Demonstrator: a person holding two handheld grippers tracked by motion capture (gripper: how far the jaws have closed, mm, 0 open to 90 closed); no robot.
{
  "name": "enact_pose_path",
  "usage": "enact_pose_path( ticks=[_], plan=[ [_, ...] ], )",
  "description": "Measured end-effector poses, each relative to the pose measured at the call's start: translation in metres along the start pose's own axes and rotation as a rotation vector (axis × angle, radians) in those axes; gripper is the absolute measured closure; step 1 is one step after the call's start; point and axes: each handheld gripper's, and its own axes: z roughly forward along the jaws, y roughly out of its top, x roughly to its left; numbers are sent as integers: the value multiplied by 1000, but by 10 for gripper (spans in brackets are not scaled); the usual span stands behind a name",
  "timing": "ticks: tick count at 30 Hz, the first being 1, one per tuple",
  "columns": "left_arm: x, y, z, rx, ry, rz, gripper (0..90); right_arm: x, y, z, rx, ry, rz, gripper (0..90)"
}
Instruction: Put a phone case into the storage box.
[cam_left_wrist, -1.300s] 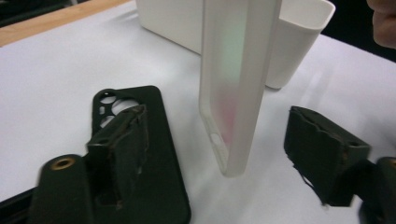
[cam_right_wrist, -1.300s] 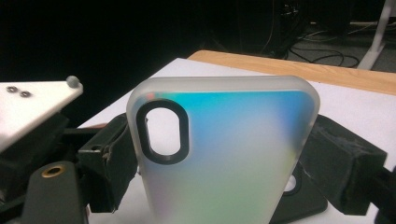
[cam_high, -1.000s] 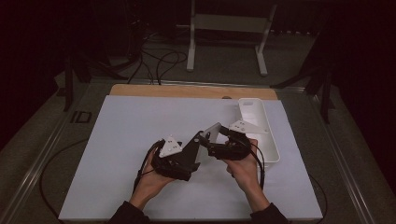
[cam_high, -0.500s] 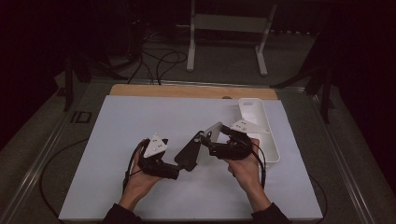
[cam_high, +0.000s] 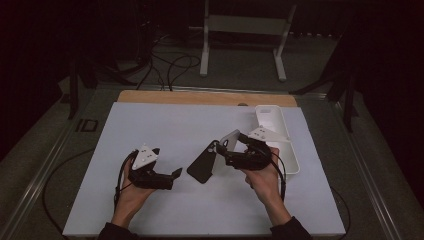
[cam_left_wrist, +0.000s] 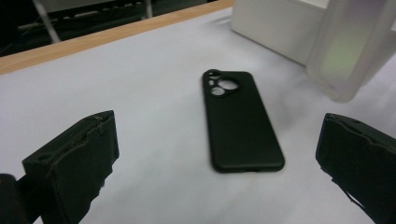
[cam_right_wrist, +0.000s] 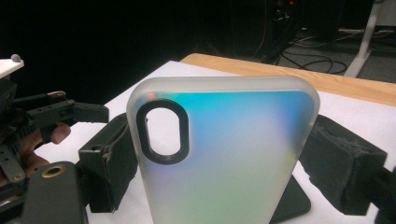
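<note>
I hold a hand-held gripper in each hand over the white tabletop (cam_high: 150, 130); the right hand-held gripper (cam_high: 226, 147) is clamped on the frosted phone case (cam_right_wrist: 224, 154), its two pads pressing the case's long edges, and the case stands upright between them with the camera cut-out near its top. The left hand-held gripper (cam_high: 176, 173) has its jaws wide apart and nothing between them.

The black phone case (cam_left_wrist: 240, 119) lies flat on the tabletop, back up, camera holes pointing away from me; in the left gripper view it sits ahead of the open jaws and between their lines, apart from both pads; in the high view it lies between the two hand-held grippers, just beside the right one's tips, and the frosted case hangs above its far end. The white tray (cam_high: 292, 157) stands to the right, close behind my right hand.

As I judge it, the step in hand is carrying the frosted case over to the tray while the black one waits; to do that well I should keep the squeeze on the long edges even, since the shell looks thin and could bow or spring out; I should lift clear of the black case before swinging right, and lower the frosted case flat inside the tray wall before I let the pads part.
</note>
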Motion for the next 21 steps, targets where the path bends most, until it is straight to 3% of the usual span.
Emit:
enact_pose_path(
  ticks=[21],
  plan=[
    [29,-35,-21,12,89,-59,0,-4,5,-2,-8,-14,-5,172]
  ],
)
